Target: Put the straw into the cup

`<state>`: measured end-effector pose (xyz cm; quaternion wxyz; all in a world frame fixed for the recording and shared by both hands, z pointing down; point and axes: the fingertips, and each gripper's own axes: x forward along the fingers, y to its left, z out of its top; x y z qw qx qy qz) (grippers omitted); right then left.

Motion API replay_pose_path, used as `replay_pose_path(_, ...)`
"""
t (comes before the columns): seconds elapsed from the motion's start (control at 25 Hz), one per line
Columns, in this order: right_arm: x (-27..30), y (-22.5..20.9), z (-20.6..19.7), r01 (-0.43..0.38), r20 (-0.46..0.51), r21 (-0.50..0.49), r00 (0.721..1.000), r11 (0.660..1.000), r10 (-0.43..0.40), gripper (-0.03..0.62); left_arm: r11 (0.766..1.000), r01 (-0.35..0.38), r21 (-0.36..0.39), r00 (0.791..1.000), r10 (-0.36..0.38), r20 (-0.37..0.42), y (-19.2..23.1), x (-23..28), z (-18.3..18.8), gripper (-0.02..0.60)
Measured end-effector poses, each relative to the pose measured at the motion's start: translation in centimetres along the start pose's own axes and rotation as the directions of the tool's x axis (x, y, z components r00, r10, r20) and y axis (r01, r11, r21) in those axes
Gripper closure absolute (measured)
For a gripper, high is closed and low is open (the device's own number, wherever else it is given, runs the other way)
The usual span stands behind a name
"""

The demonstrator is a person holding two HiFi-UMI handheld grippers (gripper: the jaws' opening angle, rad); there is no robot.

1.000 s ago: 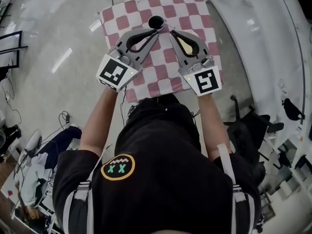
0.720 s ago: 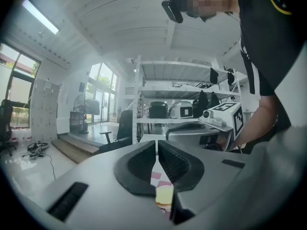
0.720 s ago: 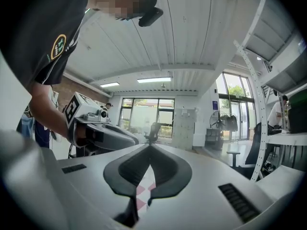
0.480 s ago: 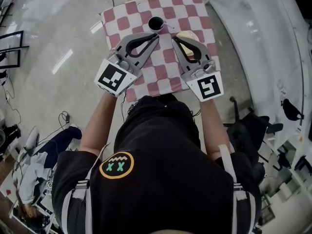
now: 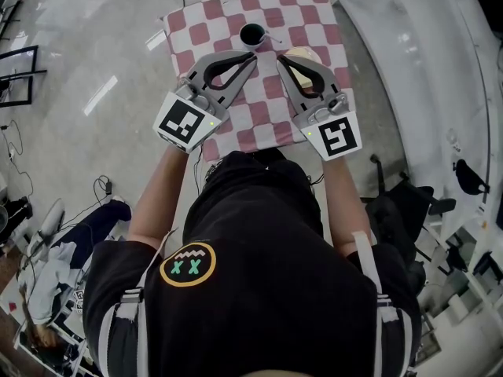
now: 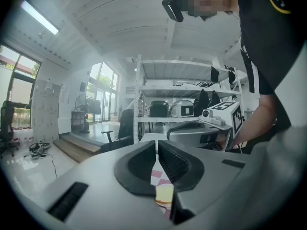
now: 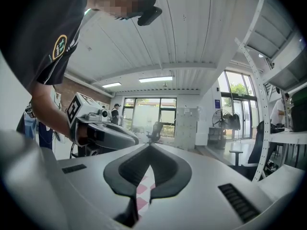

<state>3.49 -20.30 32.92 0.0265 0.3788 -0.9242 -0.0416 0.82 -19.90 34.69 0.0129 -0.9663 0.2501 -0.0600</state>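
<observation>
A black cup (image 5: 252, 34) stands on the far part of the pink-and-white checked table (image 5: 228, 14). A thin pale straw (image 5: 273, 38) leans out of its rim to the right. My left gripper (image 5: 254, 55) is just short of the cup on the near side, jaws pressed together with nothing between them. My right gripper (image 5: 280, 60) is beside it, to the cup's near right, also shut and empty. Both are clear of the cup. The left gripper view shows the shut left gripper (image 6: 157, 143). The right gripper view shows the right gripper (image 7: 150, 146) with its tips meeting.
A cream-coloured round object (image 5: 303, 54) lies on the cloth, partly hidden by the right gripper's frame, and shows below the left jaws (image 6: 164, 194). White curved panels (image 5: 424, 45) run along the right. Cables and clothes lie on the floor (image 5: 63, 242) at left.
Both grippers have drawn back from the cup toward the person. The right gripper's tip was at the cup a second ago; the straw now shows leaning out of the cup.
</observation>
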Motion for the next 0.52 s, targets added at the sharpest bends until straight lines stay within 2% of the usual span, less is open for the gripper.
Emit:
replay_pose_path(0.32, -0.06, 0.15, 0.21, -0.003, 0.002, 0.000, 1.000, 1.000, 0.003, 0.574, 1.000, -0.002, 0.004, 1.000, 0.002, -0.002, -0.18, 0.01, 0.07, 0.549)
replay_pose_path(0.52, 0.18, 0.33, 0.28, -0.006, 0.000, -0.008, 1.000, 1.000, 0.006, 0.573, 0.999, -0.021, -0.029, 1.000, 0.021, 0.022, 0.31, -0.36, 0.51, 0.549)
